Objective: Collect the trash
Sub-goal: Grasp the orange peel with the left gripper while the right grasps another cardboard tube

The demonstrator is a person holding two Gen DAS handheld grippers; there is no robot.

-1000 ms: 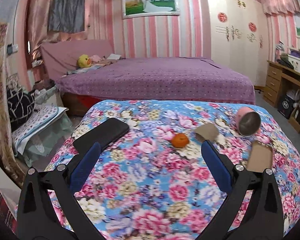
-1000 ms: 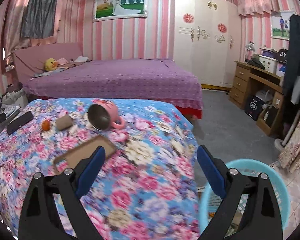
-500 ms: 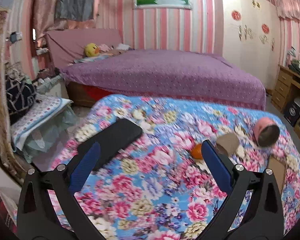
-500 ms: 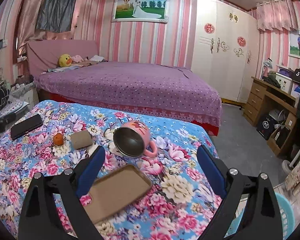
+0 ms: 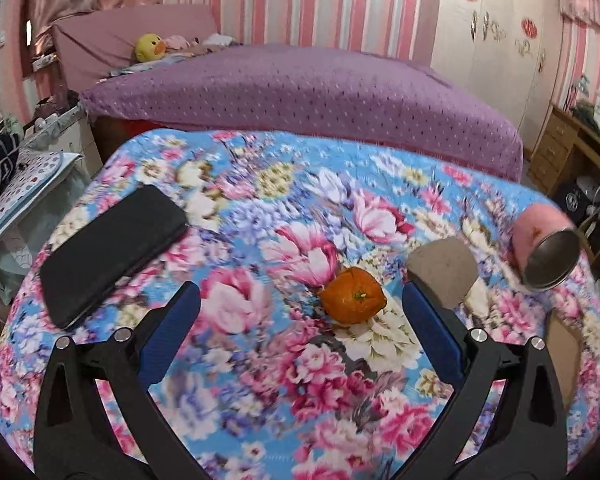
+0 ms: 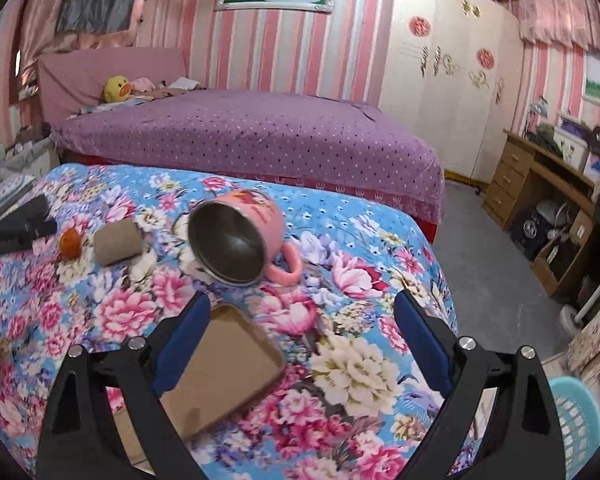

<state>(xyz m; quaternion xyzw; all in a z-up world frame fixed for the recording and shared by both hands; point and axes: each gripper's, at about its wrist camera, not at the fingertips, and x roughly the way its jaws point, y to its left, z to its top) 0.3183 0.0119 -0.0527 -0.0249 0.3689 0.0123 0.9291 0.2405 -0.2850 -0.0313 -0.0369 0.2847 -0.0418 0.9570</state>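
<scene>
So the left gripper [image 5: 300, 316] is spread wide, orange [image 5: 354, 295] right between its fingers; looks like the grab step; next: clamp down; right gripper [image 6: 302, 330] gaping, empty.

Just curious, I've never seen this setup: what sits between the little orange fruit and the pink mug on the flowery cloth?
A brownish folded pad lies between the orange fruit and the tipped pink mug, clearest in the right wrist view.

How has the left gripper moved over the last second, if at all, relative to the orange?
Yes. The left gripper has come forward toward the orange, which now lies near its open jaws, closer to the right one.
</scene>
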